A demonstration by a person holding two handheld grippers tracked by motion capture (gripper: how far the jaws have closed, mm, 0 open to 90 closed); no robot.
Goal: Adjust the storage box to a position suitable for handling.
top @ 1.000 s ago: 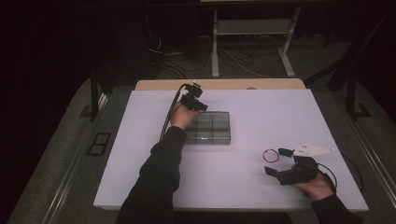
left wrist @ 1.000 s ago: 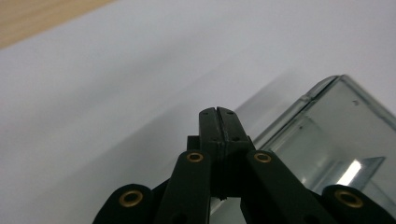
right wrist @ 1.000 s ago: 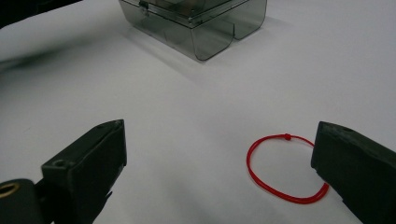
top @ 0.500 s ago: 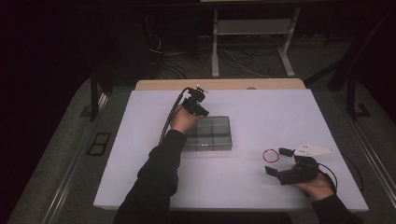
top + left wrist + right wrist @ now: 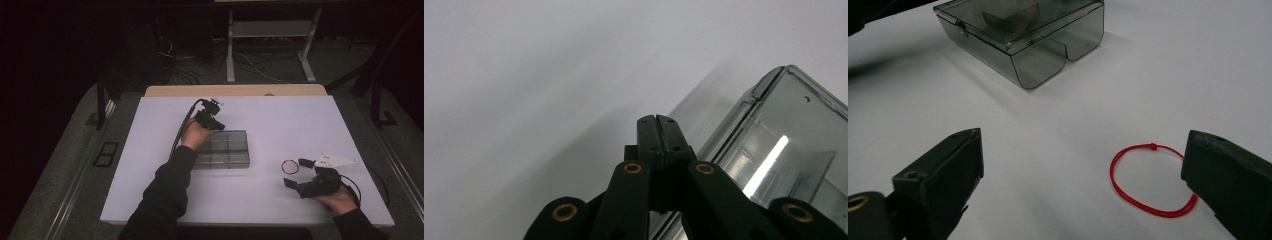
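While pinched tight on nothing, left claw [image 5: 657,122] sits beside clear box [image 5: 784,155]. Right claw [image 5: 1083,165] gapes wide near red loop [image 5: 1148,180] on desk [image 5: 280,115].

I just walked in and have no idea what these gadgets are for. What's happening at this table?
A person works at a white table with a hand-held gripper in each hand. The left hand-held gripper, jaws shut and holding nothing, is at the far left corner of a clear plastic box with its lid closed. The right hand-held gripper rests with its jaws open beside a red string loop lying flat on the table, not gripped.
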